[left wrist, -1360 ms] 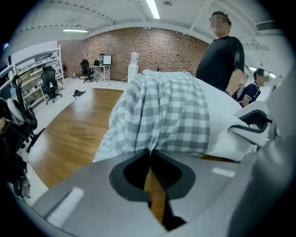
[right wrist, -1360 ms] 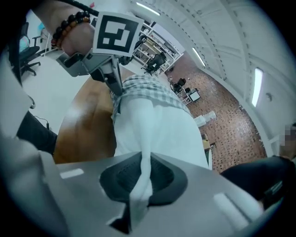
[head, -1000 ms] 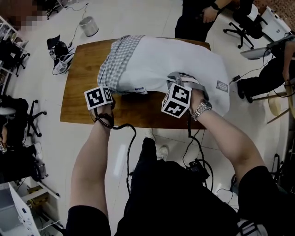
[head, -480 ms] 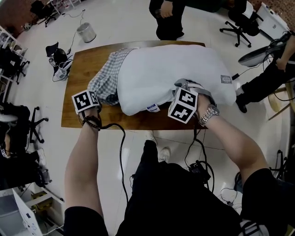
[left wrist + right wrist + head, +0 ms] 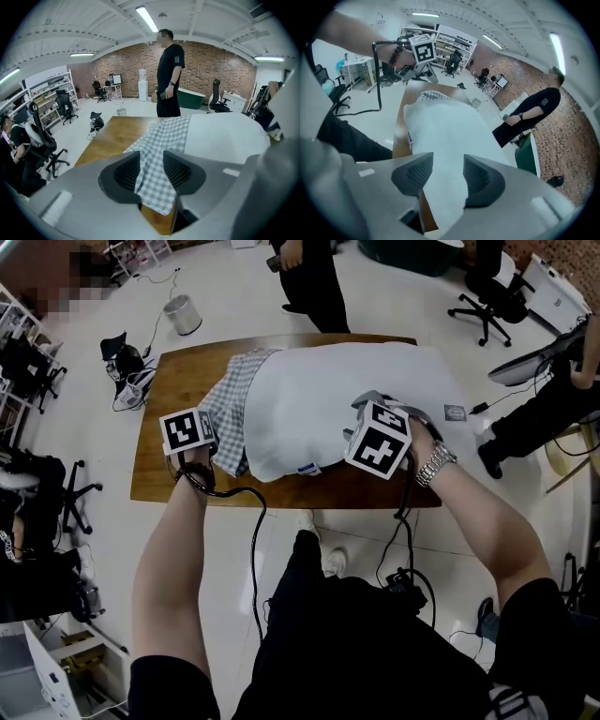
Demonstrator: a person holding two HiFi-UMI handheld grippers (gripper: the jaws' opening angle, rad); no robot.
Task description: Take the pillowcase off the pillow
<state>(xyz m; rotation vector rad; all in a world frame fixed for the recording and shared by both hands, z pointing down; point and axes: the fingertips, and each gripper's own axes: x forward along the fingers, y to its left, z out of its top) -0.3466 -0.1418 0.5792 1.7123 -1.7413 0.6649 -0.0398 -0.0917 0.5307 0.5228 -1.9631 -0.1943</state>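
Two grippers hang over a brown wooden surface (image 5: 155, 474) in the middle of the head view. A big white pillow (image 5: 356, 381) lies across the surface and fills its middle and right side. The grey and white checked pillowcase (image 5: 230, 399) is bunched up on the pillow's left end only. The rest of the pillow is bare. The left gripper (image 5: 151, 169) is at the lower left of the pillow, by the near corner of the pillowcase. Its jaws have just been opening and now stand apart. A flap of the checked cloth shows in the gap between them, but the pads do not squeeze it. The right gripper (image 5: 445, 176) is at the near edge of the pillow, right of the middle. Its jaws have just been opening too and stand apart, with the white pillow in the gap, not pinched. A person in dark clothes (image 5: 314, 287) stands past the far edge of the surface, at the top of the frame. A small grey bin (image 5: 182, 315) stands on the floor at the upper left.
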